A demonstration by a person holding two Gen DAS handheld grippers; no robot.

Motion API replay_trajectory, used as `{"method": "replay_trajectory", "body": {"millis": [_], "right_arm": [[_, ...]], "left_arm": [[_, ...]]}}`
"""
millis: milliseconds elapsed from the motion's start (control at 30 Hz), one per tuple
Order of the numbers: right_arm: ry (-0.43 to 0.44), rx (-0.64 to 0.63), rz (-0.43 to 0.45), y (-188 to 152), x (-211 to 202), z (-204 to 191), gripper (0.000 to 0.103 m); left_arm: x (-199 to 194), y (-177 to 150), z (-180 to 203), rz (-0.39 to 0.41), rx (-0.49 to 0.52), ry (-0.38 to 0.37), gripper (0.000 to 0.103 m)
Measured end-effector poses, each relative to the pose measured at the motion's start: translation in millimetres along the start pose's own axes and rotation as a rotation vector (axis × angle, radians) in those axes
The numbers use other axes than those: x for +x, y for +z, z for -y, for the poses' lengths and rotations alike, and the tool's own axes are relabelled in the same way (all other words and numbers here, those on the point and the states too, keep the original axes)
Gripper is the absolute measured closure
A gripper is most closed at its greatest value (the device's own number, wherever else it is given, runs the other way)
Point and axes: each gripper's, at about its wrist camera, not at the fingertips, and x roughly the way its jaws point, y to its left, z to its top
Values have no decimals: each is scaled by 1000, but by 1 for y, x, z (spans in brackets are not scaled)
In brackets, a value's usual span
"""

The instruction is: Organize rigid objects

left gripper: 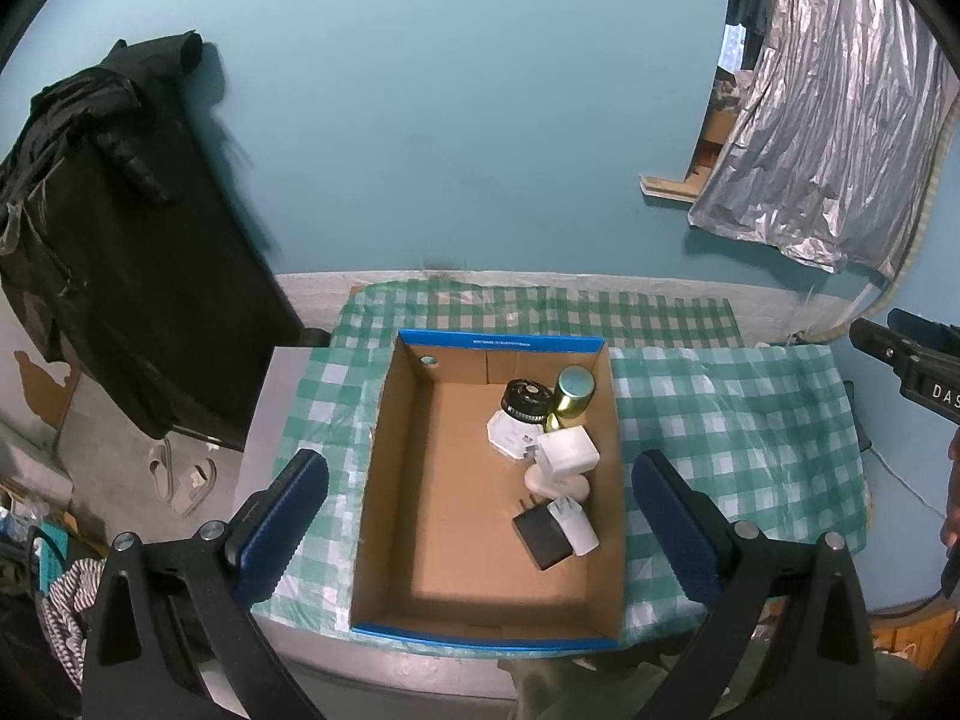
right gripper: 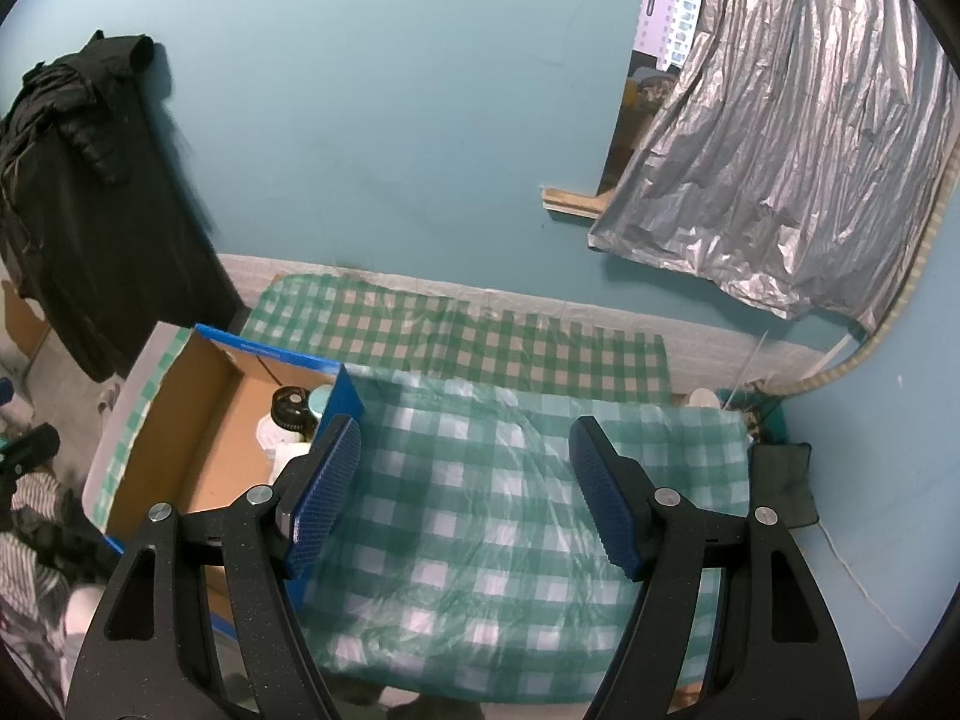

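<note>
Left gripper (left gripper: 480, 516), jaws wide apart and empty, straddles the cardboard box (left gripper: 384, 480) at lower centre; right gripper (right gripper: 465, 492), jaws apart, hangs over bare checked cloth (right gripper: 480, 540) beside the box's blue edge.

Between my blue-padded fingers (left gripper: 282, 522) I am seeing a brown, blue-rimmed box (left gripper: 492, 339) holding a gold jar (left gripper: 573, 399), white charger (left gripper: 567, 450) and black adapter (left gripper: 542, 537), on green-and-white checked cloth (left gripper: 738, 420).

Cardboard box (left gripper: 384, 480): matt brown inside, glossy blue rim; gold jar (left gripper: 573, 396) at 1 o'clock in box: shiny metallic; white charger (left gripper: 567, 450): smooth plastic; black adapter (left gripper: 540, 537): matt plastic; checked tablecloth (right gripper: 480, 510): under glossy clear film; silver sheet (right gripper: 780, 150) at 2 o'clock: crinkled foil; gripper pads (right gripper: 324, 480): rough blue texture
</note>
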Motion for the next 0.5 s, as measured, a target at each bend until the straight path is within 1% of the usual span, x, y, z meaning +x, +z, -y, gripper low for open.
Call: {"method": "replay_trajectory", "body": {"millis": [500], "right_arm": [[2, 2, -5, -6, -1, -2, 31]], "left_arm": [[0, -4, -1, -17, 16, 7, 1]]}}
